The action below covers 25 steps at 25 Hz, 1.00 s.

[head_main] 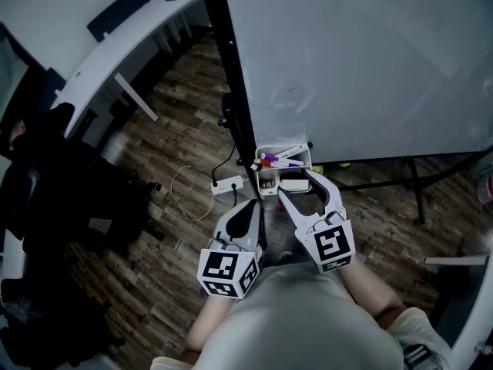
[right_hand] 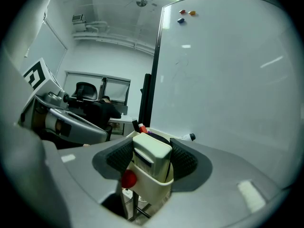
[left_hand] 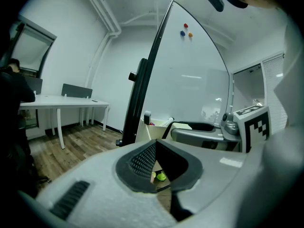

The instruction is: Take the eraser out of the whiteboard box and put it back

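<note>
A white eraser point(right_hand: 151, 152) stands upright in the white whiteboard box point(right_hand: 152, 186), which hangs at the lower edge of the whiteboard point(head_main: 362, 60). My right gripper point(right_hand: 151, 156) is closed round the eraser, one ribbed pad against each of its sides. In the head view the right gripper point(head_main: 296, 185) reaches into the box point(head_main: 262, 177), whose far compartment holds several markers point(head_main: 279, 159). My left gripper point(head_main: 250, 206) hangs just left of and below the box, shut with nothing in it. Its pads point(left_hand: 142, 158) meet at the tips.
The whiteboard's black stand post point(head_main: 231, 68) rises just left of the box. A power strip point(head_main: 229, 183) with a cable lies on the wooden floor. A white desk point(head_main: 115, 60) stands far left, dark chairs point(head_main: 46, 199) nearer. A red knob point(right_hand: 128, 178) sits under the box.
</note>
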Tool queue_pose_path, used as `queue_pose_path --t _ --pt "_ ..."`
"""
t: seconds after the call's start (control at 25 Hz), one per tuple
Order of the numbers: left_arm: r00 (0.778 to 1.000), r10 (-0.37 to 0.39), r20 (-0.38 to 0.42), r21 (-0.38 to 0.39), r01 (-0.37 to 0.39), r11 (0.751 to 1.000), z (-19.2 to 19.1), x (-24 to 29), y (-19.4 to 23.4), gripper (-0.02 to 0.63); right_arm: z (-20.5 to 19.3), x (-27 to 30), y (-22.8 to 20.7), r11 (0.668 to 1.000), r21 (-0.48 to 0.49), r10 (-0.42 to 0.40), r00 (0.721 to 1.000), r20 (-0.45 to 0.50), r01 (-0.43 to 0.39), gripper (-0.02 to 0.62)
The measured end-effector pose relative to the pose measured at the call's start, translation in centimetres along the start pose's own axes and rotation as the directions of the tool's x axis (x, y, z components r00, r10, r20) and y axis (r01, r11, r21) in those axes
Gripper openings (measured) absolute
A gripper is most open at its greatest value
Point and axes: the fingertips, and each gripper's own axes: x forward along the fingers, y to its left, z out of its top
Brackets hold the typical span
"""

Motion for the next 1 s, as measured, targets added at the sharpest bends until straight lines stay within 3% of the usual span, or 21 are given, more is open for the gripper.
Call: queue_pose_path --t 0.32,1.0 --pt "1.0 -0.004 0.006 0.001 0.004 1.0 0.0 -0.7 0.2 0.003 1.3 -0.2 0.3 0.998 -0.061 -0.01 0.999 0.04 0.012 0.242" --pt "0.999 -0.041 0.013 0.013 0.041 0.999 0.7 -1.9 0.0 0.003 4.0 -1.4 1.0 0.998 -0.033 -0.057 0.995 0.087 0.06 0.239"
